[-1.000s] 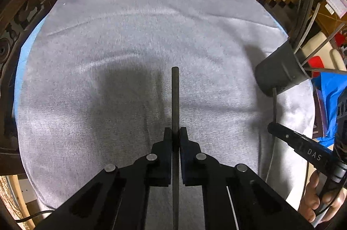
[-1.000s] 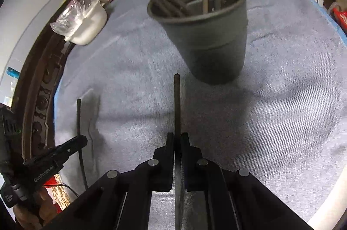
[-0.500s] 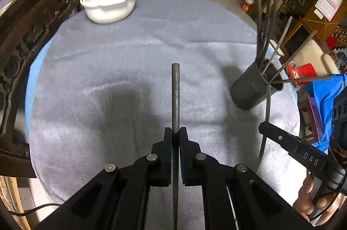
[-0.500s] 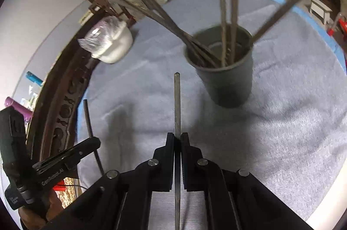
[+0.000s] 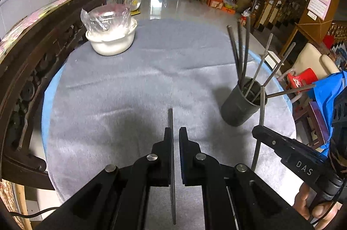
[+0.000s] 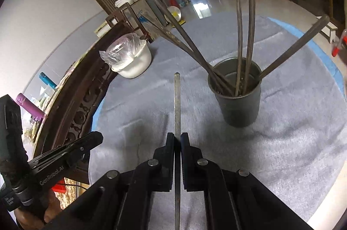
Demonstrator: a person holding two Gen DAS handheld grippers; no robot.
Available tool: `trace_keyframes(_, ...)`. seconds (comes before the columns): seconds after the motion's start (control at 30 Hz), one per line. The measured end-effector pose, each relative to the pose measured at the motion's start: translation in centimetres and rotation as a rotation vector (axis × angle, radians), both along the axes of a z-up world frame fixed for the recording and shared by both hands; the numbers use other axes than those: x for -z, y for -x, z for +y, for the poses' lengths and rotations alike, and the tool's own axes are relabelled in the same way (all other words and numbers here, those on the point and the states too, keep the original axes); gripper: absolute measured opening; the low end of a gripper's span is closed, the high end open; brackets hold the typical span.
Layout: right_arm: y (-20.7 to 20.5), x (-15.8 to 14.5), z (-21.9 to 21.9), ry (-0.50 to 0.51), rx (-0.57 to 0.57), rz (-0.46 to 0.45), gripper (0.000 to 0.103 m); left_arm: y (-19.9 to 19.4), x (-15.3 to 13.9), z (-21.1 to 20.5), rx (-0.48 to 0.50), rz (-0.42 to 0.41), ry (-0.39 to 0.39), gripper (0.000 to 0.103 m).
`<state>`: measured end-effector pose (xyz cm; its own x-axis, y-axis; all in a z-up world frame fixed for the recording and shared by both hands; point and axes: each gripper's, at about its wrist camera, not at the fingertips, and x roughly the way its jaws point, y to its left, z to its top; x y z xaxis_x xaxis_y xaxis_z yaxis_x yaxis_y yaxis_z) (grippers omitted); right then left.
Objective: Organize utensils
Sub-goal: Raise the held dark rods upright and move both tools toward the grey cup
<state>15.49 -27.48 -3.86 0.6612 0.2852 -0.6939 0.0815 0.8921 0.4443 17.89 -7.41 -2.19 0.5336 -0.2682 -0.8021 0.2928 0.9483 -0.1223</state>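
Observation:
A dark grey cup (image 5: 241,106) stands on the grey cloth and holds several dark chopsticks; it also shows in the right wrist view (image 6: 238,97). My left gripper (image 5: 175,132) has its jaws slightly apart, and a dark chopstick (image 5: 171,121) sits loose against the left finger. My right gripper (image 6: 177,137) is shut on a dark chopstick (image 6: 176,104) that points forward, left of the cup. The right gripper with its chopstick also shows in the left wrist view (image 5: 260,132), just right of the cup.
A white bowl (image 5: 112,41) covered with clear plastic stands at the far left of the round table (image 5: 130,82). A carved dark wooden chair back (image 5: 26,69) lines the table's left edge. Chairs and furniture stand beyond the table's right side.
Both grippers have lifted and tilted up, so the cup looks farther off. The left jaws have parted slightly, and its chopstick has slid back and shows shorter.

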Motion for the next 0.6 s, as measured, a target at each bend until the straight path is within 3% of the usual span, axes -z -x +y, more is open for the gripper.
trace_keyframes(0.6,-0.5,2.2,-0.5,-0.02,0.012,0.055,0.006,-2.0,4.2,0.4,-0.027,0.1,-0.042,0.006)
